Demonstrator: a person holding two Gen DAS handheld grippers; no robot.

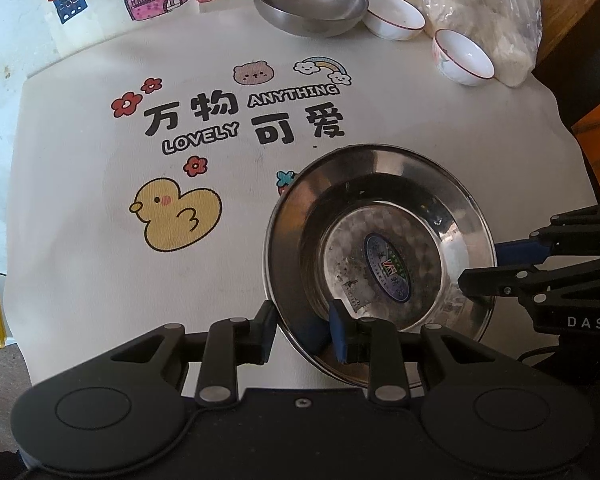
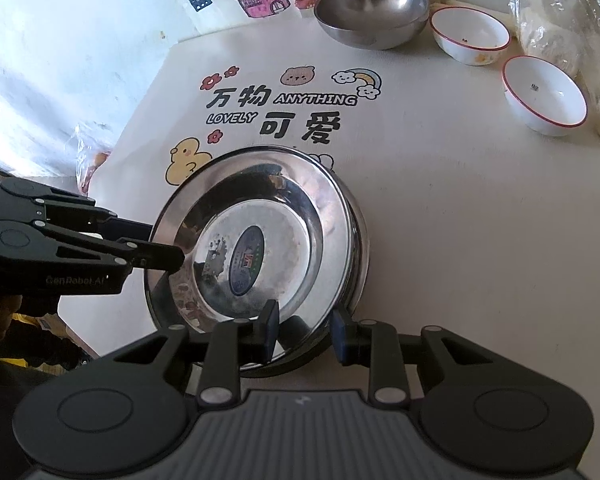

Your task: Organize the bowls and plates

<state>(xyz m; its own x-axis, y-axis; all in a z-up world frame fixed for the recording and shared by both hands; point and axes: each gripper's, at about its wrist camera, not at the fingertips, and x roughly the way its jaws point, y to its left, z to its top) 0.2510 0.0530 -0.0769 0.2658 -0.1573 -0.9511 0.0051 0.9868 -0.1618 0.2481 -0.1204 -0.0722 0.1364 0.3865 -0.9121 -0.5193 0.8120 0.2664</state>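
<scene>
1. The left gripper (image 1: pixel 300 334) has its fingers (image 1: pixel 266 330) narrowly parted astride the rim of the steel plate (image 1: pixel 380 240), one finger outside and one inside; the pads seem to pinch the rim, though real contact is hard to confirm.
2. The right gripper (image 2: pixel 302 334) straddles the plate's opposite rim in the same way, fingers (image 2: pixel 270 330) nearly closed on the edge.
3. In the right wrist view a second rim shows just under the plate, so it probably sits on or in another steel dish; I cannot tell whether it is fully seated.
4. Far beyond the plate, at the back of the table (image 1: pixel 80 280), stands a steel bowl (image 1: pixel 310 0), with one white bowl (image 1: pixel 394 16) just beside it.
5. A second white bowl (image 1: pixel 462 56) sits near that one, against a plastic bag (image 1: pixel 484 4).
6. Judging from this, the plates look gathered, while the three bowls remain unstacked, so the job seems roughly midway.
</scene>
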